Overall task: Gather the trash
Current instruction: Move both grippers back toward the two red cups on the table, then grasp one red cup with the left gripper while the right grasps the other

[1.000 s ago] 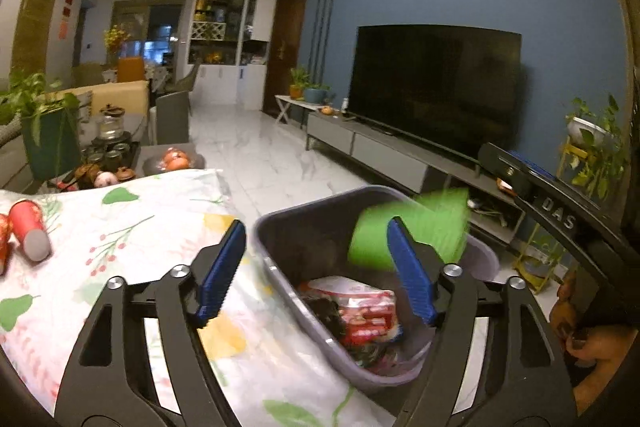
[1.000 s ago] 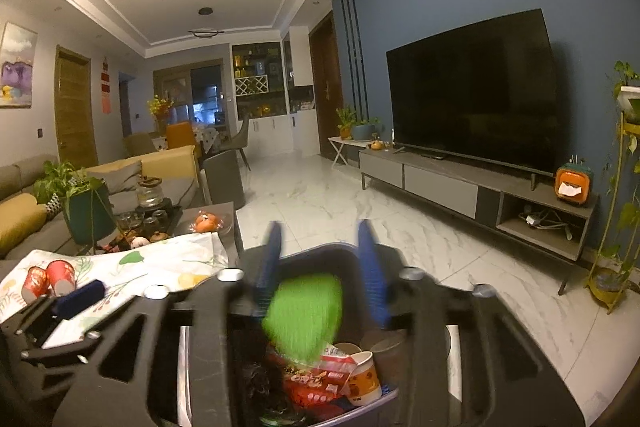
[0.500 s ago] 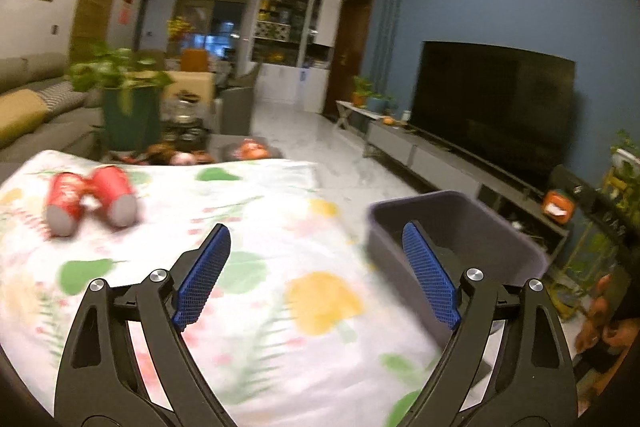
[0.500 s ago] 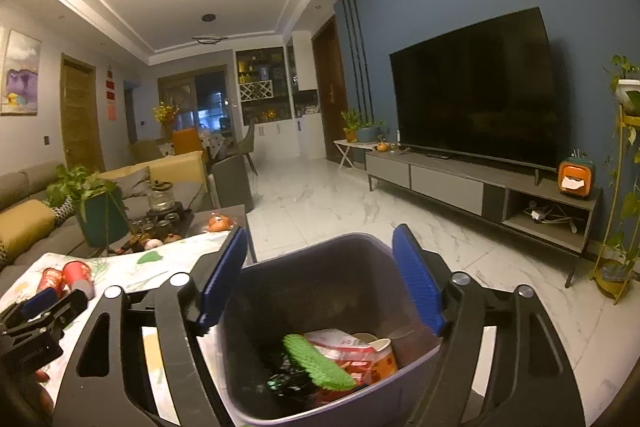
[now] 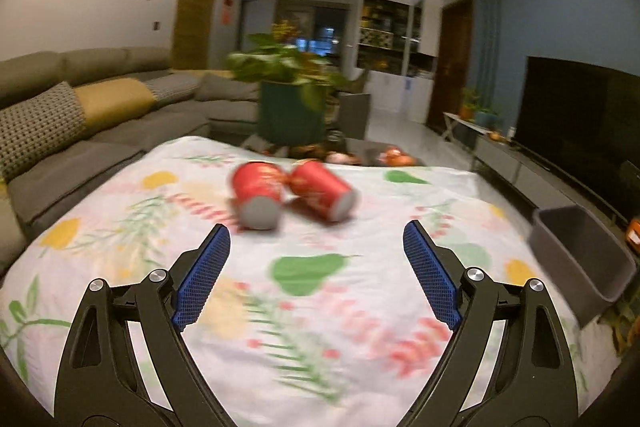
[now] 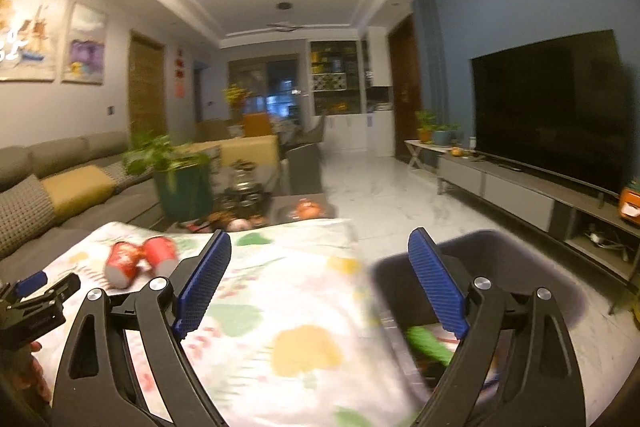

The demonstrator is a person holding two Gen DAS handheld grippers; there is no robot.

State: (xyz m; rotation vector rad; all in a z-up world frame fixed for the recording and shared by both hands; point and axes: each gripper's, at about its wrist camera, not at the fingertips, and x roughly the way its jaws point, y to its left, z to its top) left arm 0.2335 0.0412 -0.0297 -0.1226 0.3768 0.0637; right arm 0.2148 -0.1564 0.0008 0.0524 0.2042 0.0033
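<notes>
**A:** so how far along is the cleanup? The gray trash bin (image 6: 480, 267) off the worktop's right edge already has stuff in it: something green (image 6: 428, 343) and what looks like red-and-white wrappers, too blurry to say more.

**B:** mostly done imo. All I see left is two red paper cups (image 5: 292, 193) lying on their sides, touching, out on the floral tablecloth (image 5: 304, 307).

**A:** either tool carrying anything?

**B:** nope. The left tool (image 5: 316, 275) is spread wide and empty, pointed right at the cups with a gap to go. The right tool (image 6: 320, 283) is released too, nothing between its blue pads, sitting over the worktop edge next to the bin.

**A:** so grab cups, dump, finished?

**B:** that's my guess.
</notes>
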